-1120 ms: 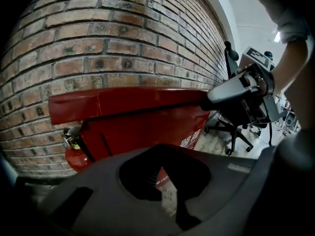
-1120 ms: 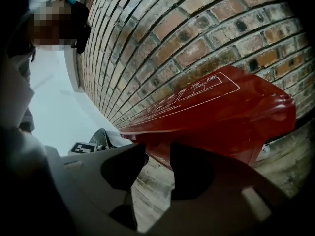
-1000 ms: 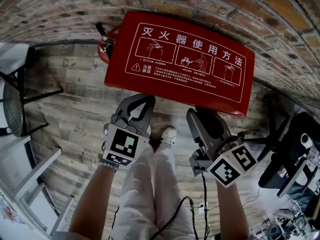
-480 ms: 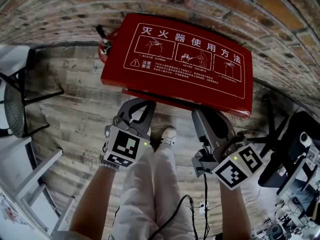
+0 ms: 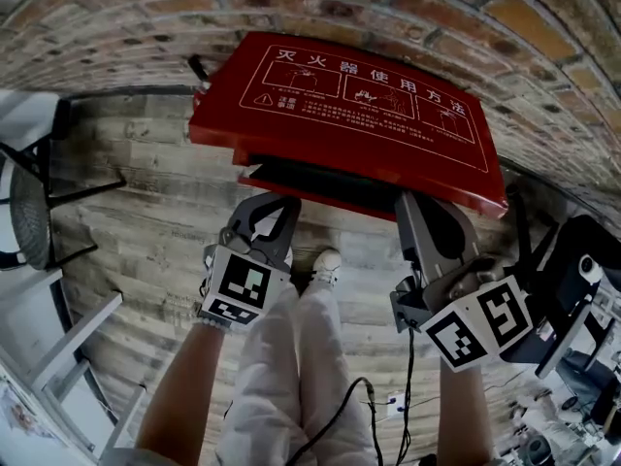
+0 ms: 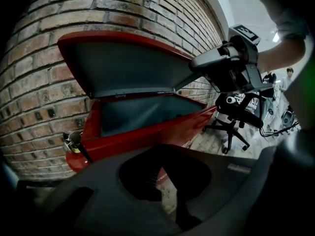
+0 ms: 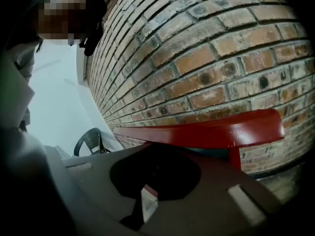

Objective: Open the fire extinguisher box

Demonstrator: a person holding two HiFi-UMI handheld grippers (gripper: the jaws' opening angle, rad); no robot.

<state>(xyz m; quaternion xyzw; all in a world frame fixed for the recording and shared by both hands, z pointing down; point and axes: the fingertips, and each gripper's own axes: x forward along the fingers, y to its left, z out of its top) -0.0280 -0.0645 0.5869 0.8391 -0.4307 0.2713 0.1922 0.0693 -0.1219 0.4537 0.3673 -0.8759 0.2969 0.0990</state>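
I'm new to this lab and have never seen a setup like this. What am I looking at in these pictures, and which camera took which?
There is no robot here: a person holds a two-jaw tool in each hand. The head view comes from a camera on the person's head, looking steeply down. The left gripper and right gripper each carry their own camera looking along the jaws. Those cameras give the other two pictures.

On the wooden floor, against the brick wall, stands a red fire extinguisher box. Its lid is partly raised.

The right gripper's jaws are shut, with the tips at the lid's front edge. I cannot tell whether they pinch it or prop it from below. The left gripper is shut and empty, pointing at the box.
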